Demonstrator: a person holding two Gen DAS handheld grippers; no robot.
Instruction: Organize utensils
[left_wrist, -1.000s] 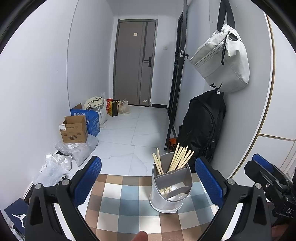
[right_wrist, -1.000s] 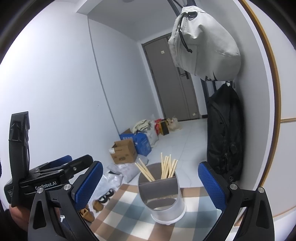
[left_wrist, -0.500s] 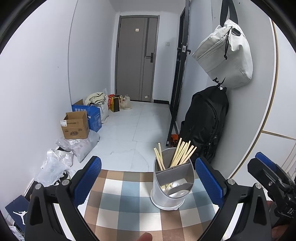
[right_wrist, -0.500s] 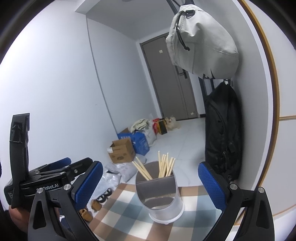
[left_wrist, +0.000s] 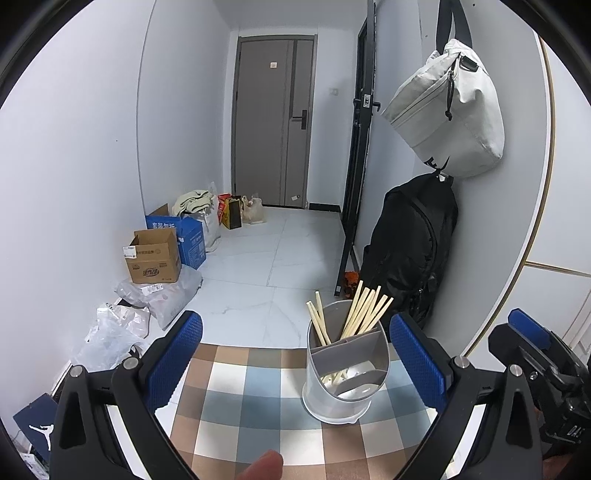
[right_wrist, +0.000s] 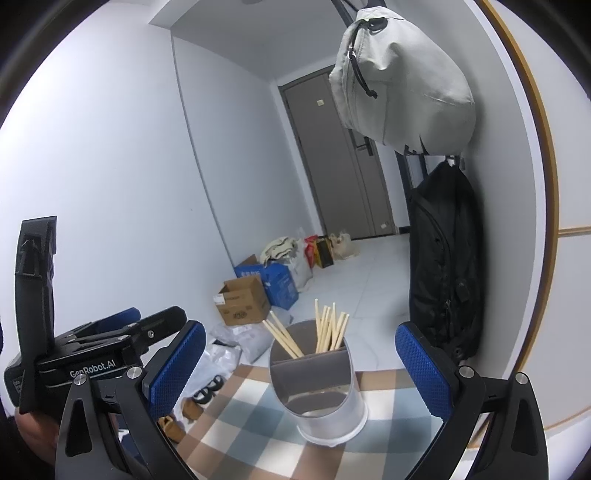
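Observation:
A grey divided utensil holder (left_wrist: 345, 373) stands on the checked tablecloth (left_wrist: 258, 406) near the table's far edge. Several wooden chopsticks (left_wrist: 365, 310) stand in its rear compartments; metal utensils lie in the front one. My left gripper (left_wrist: 295, 365) is open and empty, with the holder between its blue pads, nearer the right one. In the right wrist view the holder (right_wrist: 317, 384) and chopsticks (right_wrist: 328, 326) sit between the wide-open, empty right gripper (right_wrist: 299, 373). The left gripper (right_wrist: 110, 354) shows at that view's left.
A black backpack (left_wrist: 410, 243) and a pale grey bag (left_wrist: 447, 110) hang on the right wall. Cardboard boxes (left_wrist: 153, 256) and plastic bags (left_wrist: 162, 295) lie on the floor at left. A closed door (left_wrist: 273, 129) is at the far end.
Both views have drifted slightly; the holder sits a little lower and nearer in the left wrist view. Both grippers stay open and empty.

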